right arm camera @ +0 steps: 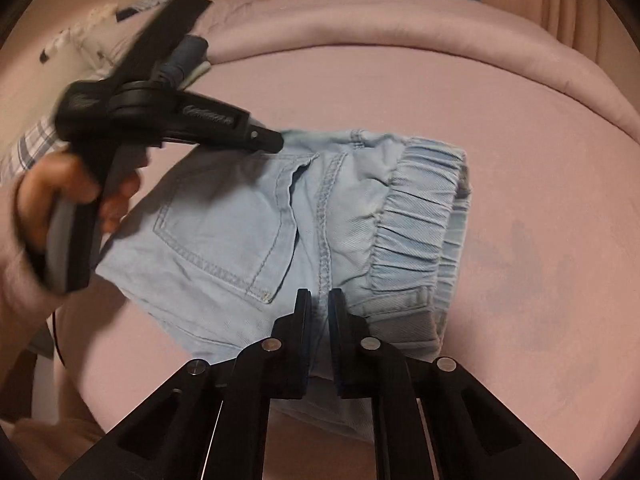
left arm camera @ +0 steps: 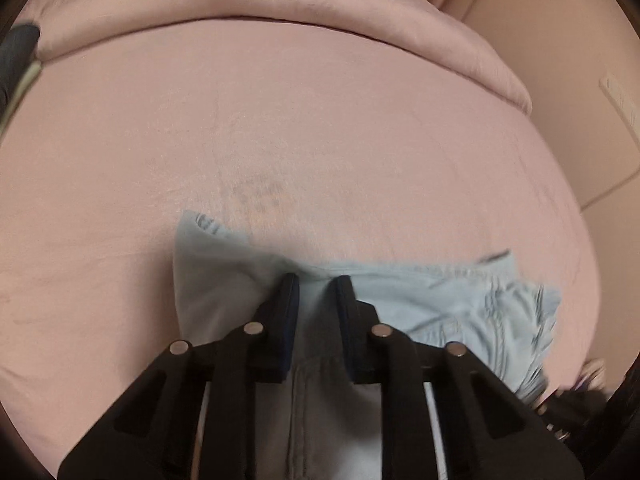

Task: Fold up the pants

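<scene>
Pants [right arm camera: 280, 216] of pale blue denim lay in a folded bundle on the pink bedsheet [right arm camera: 520, 240], filling the middle of the right wrist view, with the gathered elastic waistband [right arm camera: 420, 208] toward the right and a back pocket [right arm camera: 224, 224] toward the left. At the bottom centre of that view the right gripper [right arm camera: 320, 300] was clenched on the near edge of the denim, a narrow strip of cloth pinched between its pads. In the upper left, a hand [right arm camera: 60, 196] held the left gripper [right arm camera: 276, 142], its tip resting on the far left corner of the bundle. From the left wrist view, the left gripper [left arm camera: 314, 284] was grasping a fold of the pants [left arm camera: 440, 300], the fabric bunched between its pads. A rumpled pink duvet [left arm camera: 280, 0] lay across the top of the frame.
</scene>
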`<state>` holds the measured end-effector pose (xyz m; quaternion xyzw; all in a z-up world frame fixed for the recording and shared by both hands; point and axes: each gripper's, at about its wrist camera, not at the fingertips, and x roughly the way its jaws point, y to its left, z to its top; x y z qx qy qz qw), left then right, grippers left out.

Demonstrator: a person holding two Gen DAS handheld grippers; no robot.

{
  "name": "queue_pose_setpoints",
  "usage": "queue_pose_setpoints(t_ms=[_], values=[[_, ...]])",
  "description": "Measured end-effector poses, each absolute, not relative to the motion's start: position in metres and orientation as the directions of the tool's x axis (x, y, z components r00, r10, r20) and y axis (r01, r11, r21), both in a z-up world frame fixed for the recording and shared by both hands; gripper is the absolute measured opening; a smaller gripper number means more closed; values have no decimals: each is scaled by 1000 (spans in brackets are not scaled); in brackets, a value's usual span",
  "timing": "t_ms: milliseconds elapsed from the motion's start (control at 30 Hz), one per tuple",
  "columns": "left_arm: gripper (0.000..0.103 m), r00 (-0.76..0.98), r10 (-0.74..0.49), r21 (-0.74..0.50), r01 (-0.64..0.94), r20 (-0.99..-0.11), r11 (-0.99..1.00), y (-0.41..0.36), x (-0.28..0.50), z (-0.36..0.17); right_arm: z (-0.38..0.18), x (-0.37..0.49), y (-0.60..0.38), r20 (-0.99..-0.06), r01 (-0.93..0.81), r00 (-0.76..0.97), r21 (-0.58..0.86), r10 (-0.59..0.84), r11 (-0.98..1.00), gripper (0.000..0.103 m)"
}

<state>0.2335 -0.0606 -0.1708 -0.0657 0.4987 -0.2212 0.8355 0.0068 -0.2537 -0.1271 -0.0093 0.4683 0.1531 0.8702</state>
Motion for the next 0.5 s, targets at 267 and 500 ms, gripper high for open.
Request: queue_pose_setpoints(t_ms=[267,500], values=[[23,457,-488,-388,300,-743,872,-31,194,-151,-102,15,-268,-798,-280,482,249,361,927,10],[21,421,-540,-411,363,-729,837,-21,131,-157,-88,54,-245,-771,-295,517,247,372,923,10]])
